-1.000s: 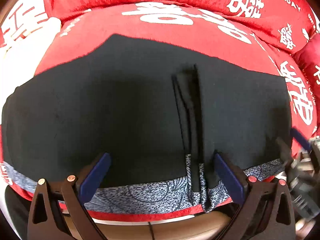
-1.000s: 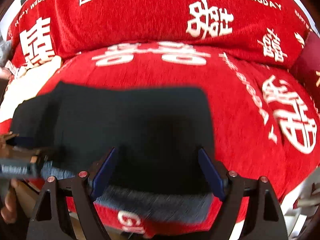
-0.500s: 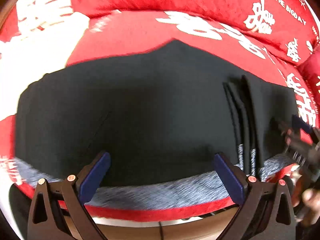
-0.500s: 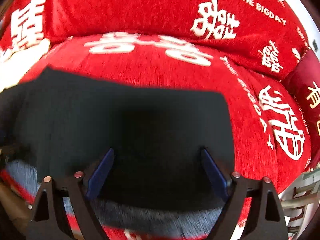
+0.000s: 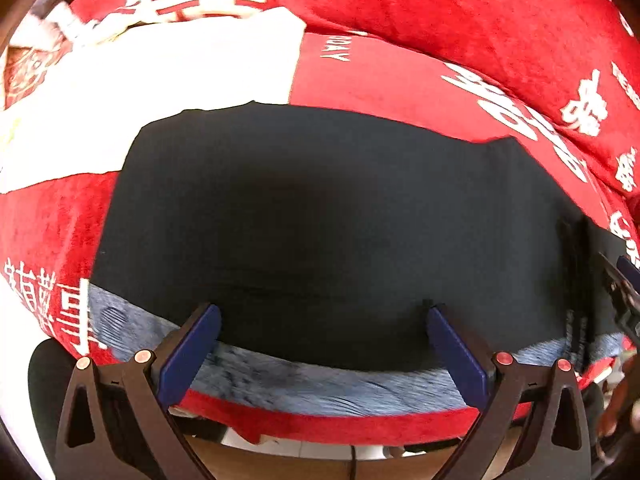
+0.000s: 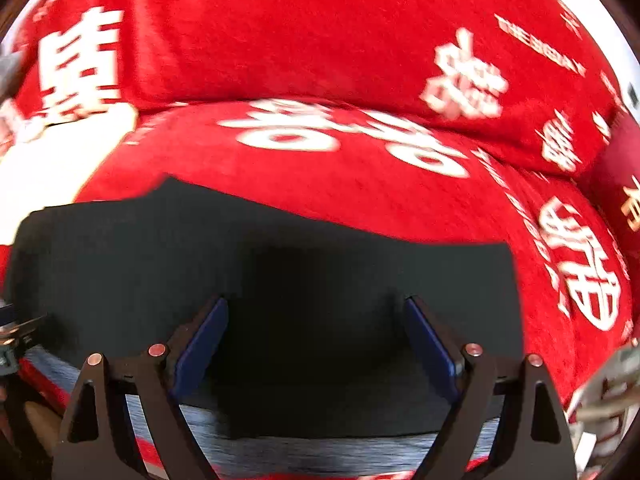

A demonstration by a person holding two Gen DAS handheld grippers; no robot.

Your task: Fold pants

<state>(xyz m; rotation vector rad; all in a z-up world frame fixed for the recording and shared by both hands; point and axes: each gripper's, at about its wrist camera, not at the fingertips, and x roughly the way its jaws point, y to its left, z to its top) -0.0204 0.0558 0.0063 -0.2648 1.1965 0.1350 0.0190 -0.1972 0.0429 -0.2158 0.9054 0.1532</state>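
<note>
The black pants (image 5: 320, 220) lie spread flat across a red sofa seat (image 5: 380, 80) printed with white characters. In the left wrist view my left gripper (image 5: 320, 320) hovers open over the pants' near edge, nothing between its blue pads. A narrow folded strip with drawstrings (image 5: 576, 272) shows at the right. The right gripper's tip (image 5: 624, 292) enters at the far right. In the right wrist view the pants (image 6: 260, 280) fill the lower half, and my right gripper (image 6: 316, 320) stands open above them, holding nothing.
A grey-blue patterned band (image 5: 340, 380) runs along the seat's front edge. A white cloth (image 5: 140, 92) lies on the seat at the left. Red back cushions (image 6: 280, 40) rise behind. Floor shows below the seat front (image 5: 320, 452).
Both views have slid left along the pants: the drawstring strip moved from centre to the far right of the left view. The pants' right edge moved further right in the right view.
</note>
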